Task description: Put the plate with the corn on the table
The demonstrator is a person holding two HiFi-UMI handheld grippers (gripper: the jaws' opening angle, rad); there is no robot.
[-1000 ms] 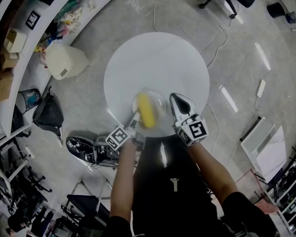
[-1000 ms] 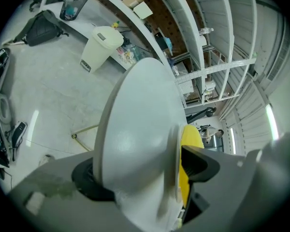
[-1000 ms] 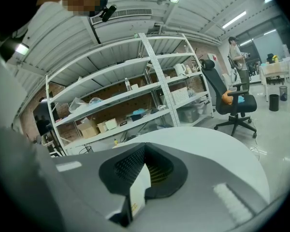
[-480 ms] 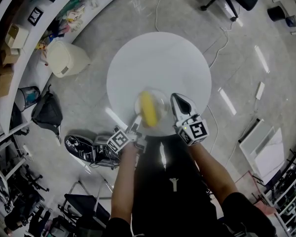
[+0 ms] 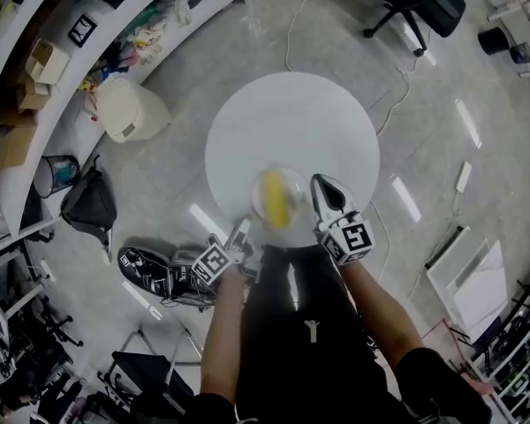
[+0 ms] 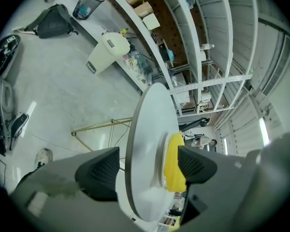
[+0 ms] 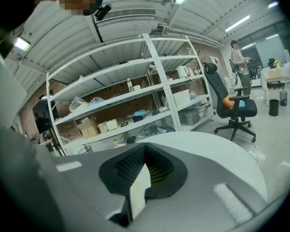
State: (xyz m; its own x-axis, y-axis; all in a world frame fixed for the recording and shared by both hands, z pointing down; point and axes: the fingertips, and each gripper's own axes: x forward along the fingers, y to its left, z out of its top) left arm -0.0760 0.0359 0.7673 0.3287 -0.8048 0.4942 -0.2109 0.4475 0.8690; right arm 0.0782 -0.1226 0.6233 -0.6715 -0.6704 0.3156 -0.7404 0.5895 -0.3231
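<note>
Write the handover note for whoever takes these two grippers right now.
Left gripper: open, jaws just closing a little, pads pressing on nothing. It sits at the near edge of the table, short of the plate.
Right gripper: shut, holding nothing, close beside the plate on the person's right.
Things: the clear plate rests on the round white table near its near edge, with the corn lying on it.
Done: the plate with corn is on the table, and neither gripper holds it.
Left: probably only drawing both grippers clear without nudging the plate.
</note>
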